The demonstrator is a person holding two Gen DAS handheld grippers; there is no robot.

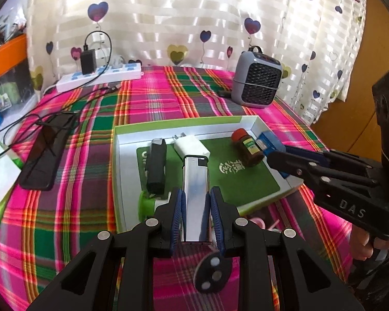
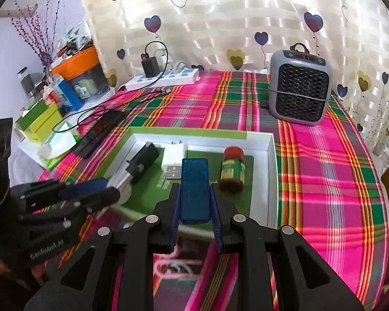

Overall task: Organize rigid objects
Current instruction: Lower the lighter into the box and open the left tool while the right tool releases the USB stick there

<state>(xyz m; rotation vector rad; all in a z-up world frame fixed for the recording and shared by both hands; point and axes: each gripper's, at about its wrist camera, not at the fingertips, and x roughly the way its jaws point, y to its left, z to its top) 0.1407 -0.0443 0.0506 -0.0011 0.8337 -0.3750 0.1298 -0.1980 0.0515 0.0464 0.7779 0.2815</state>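
A shallow white box [image 1: 119,155] with a green mat lies on the plaid cloth; it also shows in the right wrist view [image 2: 271,155]. In it lie a black device [image 1: 156,165], a white USB charger [image 1: 192,149] and a brown jar with a red lid [image 1: 247,149]. My left gripper [image 1: 195,197] is shut on a silver lighter [image 1: 195,197], held over the box's near edge. My right gripper [image 2: 194,194] is shut on a blue rectangular case [image 2: 195,189], held over the box next to the jar [image 2: 232,172].
A grey fan heater [image 2: 299,88] stands at the back right. A white power strip [image 1: 98,77] with a black adapter lies at the back left. A black phone [image 1: 48,153] with cables lies left of the box. Green boxes and clutter [image 2: 39,121] stand at the far left.
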